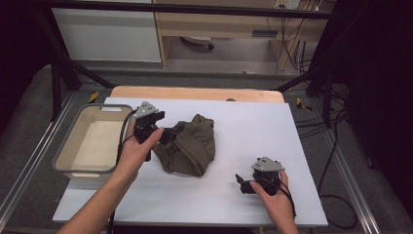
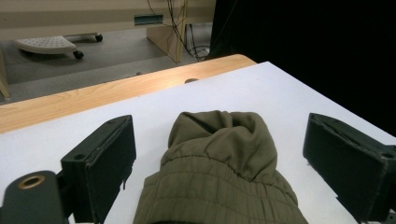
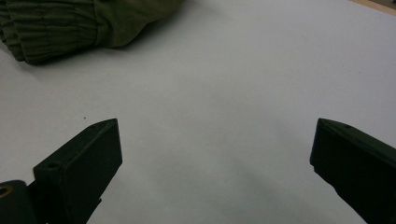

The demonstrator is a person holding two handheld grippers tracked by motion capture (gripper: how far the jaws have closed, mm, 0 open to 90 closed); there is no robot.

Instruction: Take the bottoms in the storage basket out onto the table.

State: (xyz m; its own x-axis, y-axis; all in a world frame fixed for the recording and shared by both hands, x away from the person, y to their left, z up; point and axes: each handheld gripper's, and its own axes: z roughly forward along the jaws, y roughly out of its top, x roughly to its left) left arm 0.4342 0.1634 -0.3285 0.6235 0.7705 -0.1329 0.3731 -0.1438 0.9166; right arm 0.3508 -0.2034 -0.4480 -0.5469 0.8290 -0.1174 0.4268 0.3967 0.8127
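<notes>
Left gripper (image 1: 163, 132) astride olive garment (image 1: 190, 144), bin (image 1: 73, 141) beside.

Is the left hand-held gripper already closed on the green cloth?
No, the left hand-held gripper is open; the green cloth lies between its spread jaws.

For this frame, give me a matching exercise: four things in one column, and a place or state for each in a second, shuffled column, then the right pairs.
Things:
1. olive garment
2. beige bin
3. left gripper
4. right gripper

Places or states:
A. open over bare white tabletop, away from the cloth
B. open, jaws either side of the bunched cloth
C. crumpled near the middle of the white table
D. at the table's left edge, nothing visible inside

Pairs: 1-C, 2-D, 3-B, 4-A
</notes>
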